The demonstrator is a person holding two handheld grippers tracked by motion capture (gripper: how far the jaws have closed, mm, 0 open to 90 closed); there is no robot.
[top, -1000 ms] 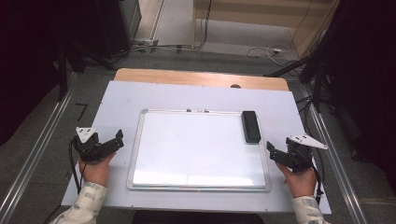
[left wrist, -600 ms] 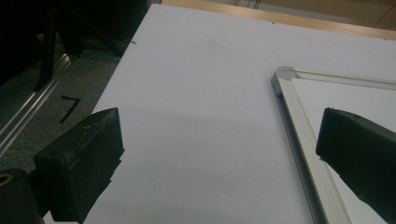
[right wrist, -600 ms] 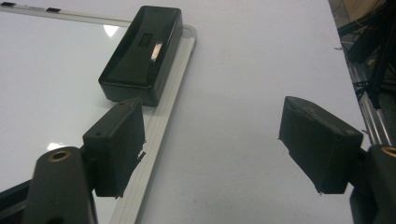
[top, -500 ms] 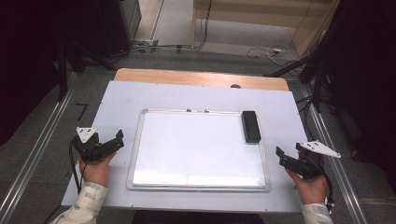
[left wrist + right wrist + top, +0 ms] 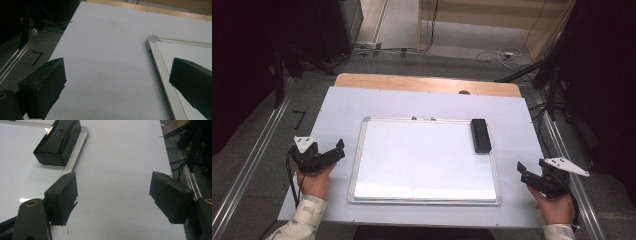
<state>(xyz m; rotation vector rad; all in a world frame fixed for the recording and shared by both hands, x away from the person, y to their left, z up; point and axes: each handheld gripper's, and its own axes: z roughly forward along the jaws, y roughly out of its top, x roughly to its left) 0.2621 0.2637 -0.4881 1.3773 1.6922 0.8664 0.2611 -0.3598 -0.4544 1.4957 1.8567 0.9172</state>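
White-covered worktop (image 5: 337, 107) is carrying a silver-framed whiteboard (image 5: 422, 160), with a black rectangular eraser (image 5: 480, 135) lying at its far right corner. Left hand-held gripper (image 5: 338, 148) and right hand-held gripper (image 5: 522, 172) are both hovering wide and empty; the right one should be approaching the eraser squarely, straddling its narrow sides.

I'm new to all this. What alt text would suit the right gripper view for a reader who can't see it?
Two black fingers of a hand-held gripper stand wide open over a white tabletop, with nothing between them. At upper left, a black eraser rests on the corner of a whiteboard with a silver frame.
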